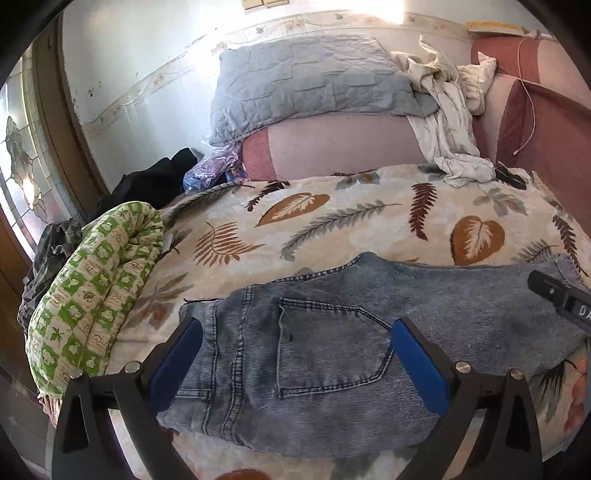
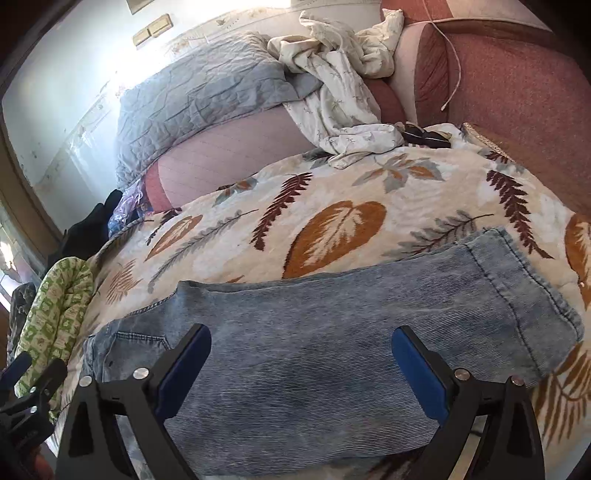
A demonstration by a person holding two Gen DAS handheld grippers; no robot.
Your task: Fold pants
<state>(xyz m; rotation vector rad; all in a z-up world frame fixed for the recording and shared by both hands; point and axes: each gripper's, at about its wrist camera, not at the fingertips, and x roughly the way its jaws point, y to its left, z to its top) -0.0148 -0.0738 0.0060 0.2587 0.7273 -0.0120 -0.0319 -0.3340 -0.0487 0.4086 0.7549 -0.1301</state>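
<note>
Left claw and right claw hover wide open, gripping nothing, over the jeans, which lie flat across a bed's leaf-print blanket. Grey pillow behind.

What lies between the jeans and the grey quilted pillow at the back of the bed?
In both views: leaf-print blanket lies beyond the jeans, then bare pink mattress up to the grey pillow. Nothing else sits on that stretch.

light: bright daylight | glare: blown-out wall at top | edges: fisheye bending, dark vignette | focus: sharp
</note>
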